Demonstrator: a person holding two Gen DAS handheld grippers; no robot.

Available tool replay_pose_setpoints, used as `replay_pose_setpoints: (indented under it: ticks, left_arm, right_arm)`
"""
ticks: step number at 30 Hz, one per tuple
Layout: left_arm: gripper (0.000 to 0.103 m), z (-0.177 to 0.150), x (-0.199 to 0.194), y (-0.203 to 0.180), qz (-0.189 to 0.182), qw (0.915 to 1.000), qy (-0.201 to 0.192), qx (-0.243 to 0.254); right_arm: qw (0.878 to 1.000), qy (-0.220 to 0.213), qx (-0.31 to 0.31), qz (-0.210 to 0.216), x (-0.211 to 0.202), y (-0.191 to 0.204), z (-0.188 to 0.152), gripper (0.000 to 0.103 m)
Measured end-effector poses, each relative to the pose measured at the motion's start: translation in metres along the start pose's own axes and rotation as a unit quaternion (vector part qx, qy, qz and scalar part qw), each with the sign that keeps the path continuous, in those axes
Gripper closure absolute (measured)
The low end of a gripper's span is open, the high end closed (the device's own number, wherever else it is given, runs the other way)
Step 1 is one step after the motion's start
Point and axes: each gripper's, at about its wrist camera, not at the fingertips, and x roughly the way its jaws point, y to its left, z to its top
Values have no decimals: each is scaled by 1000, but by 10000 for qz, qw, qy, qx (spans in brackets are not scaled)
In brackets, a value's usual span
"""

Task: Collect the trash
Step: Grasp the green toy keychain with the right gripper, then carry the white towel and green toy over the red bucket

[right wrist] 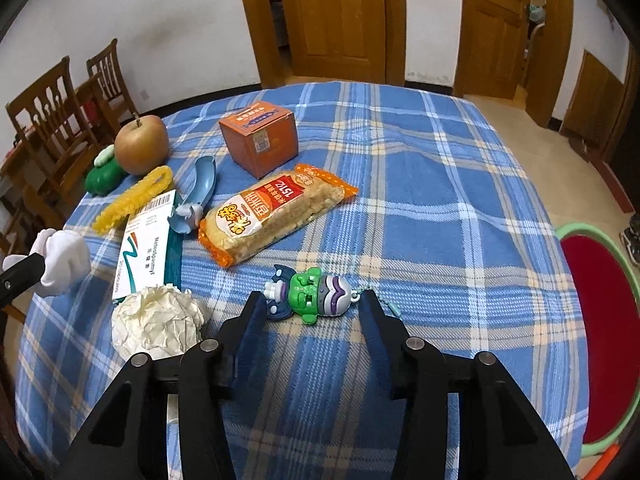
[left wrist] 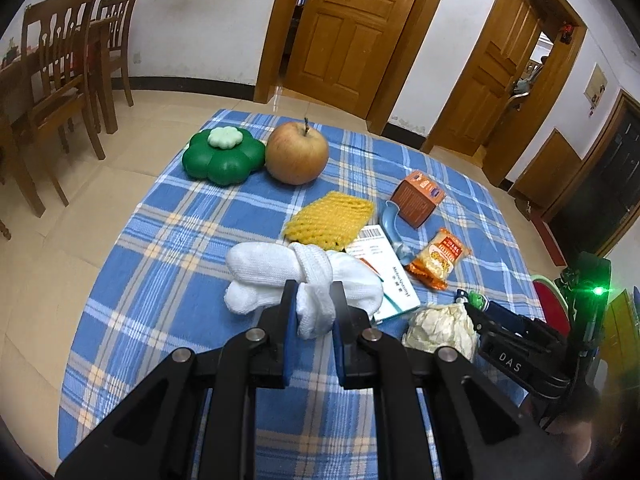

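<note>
Two hand-held grippers work the desk (left wrist: 168, 208). My left hand-held gripper (left wrist: 314, 304) is pinched narrow on the socks (left wrist: 280, 272) near the desk's left edge, likely to clear them from the litter. My right hand-held gripper (right wrist: 314, 316) gapes wide, straddling the toy (right wrist: 312, 294) at the near edge, holding nothing. Trash, the paper ball (right wrist: 156, 326), sits just left of it, uncollected.

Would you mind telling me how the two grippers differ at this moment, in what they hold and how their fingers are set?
The left gripper is shut on the white glove bundle; the right gripper is open and holds nothing. The left gripper's fingers pinch the bundle's knotted middle; the right gripper's fingers stand wide on either side of the green toy keychain, which lies on the cloth. Both are black with blue pads, above the blue plaid tablecloth.
</note>
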Motion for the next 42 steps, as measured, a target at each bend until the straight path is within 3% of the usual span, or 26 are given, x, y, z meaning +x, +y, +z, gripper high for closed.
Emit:
replay_pose_setpoints:
  ticks: [7,8,9,24,33,42]
  left_arm:
    - [89,-5,-3,-11,-47,9999,34,138]
    - [89,-6,-4,-14,-70,9998,32,168]
    - [89,-6,-4,-16,-89,9998,30,192]
    - [89,-15,-24,-71,-515,9961,-64,712]
    - [89,-18,-31,-110,-760,9912,-82,1079]
    - [89,-22,-26,-154,-981,9851,-12,1414]
  right_arm:
    - [9998,-47,137,96,-11,-6,-5,56]
    - [9998,-91,154,79,-16,-7,-6,67]
    - [9997,-77,184,110,-20,-9,-8,68]
    - [9966,-620,540,55,-105,-47,-30,68]
    - [9911,-1036,807,-209,-159,-78,-40,68]
    - [9828,-1267,1239,-521,-184,-119,-51,68]
